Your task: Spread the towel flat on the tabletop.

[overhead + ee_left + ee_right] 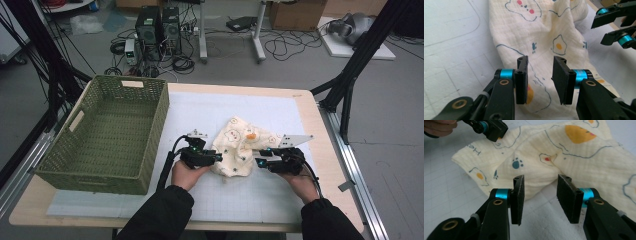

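Observation:
A cream cloth [241, 144] printed with clouds, eggs and paw marks lies crumpled on the white mat in the middle of the table. My left gripper [218, 157] sits at the cloth's near left edge. In the left gripper view its jaws [541, 60] stand apart over the cloth [541, 27], with the pads not pressing on it. My right gripper [260, 159] sits at the cloth's near right edge. Its jaws [541, 178] are open too, with a fold of the cloth [554, 157] just ahead of the tips. Both grippers point toward each other across the cloth.
A green wicker basket [160, 117] stands on the left of the table, close to the left hand. The white gridded mat [200, 110] covers most of the tabletop. Computers and cables lie on the floor beyond the far edge.

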